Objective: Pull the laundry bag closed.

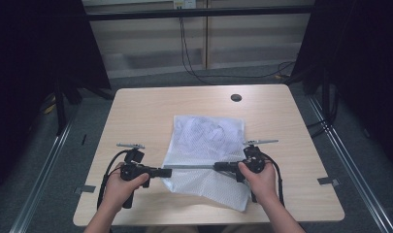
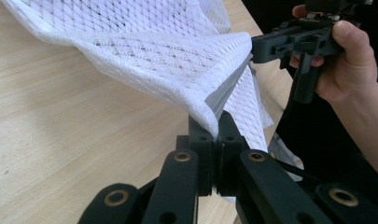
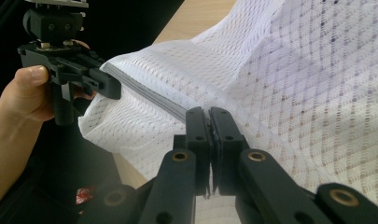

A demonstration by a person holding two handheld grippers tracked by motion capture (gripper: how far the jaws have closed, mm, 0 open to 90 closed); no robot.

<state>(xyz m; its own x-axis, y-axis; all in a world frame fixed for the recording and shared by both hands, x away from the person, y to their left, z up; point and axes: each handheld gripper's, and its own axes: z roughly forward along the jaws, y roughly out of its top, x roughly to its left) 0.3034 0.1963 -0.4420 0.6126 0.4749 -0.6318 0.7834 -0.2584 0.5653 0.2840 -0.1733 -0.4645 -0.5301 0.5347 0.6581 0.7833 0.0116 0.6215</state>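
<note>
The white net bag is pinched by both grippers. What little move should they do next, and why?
Probably lift both together a little. The left gripper and right gripper are each shut on the grey band along a fold of the white net bag, pulled straight between them, while the rest of the bag lies on the table.

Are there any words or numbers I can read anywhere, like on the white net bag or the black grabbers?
None can be read: the white mesh laundry bag, the black left gripper, the black right gripper and the pale wooden table carry no legible text.
</note>
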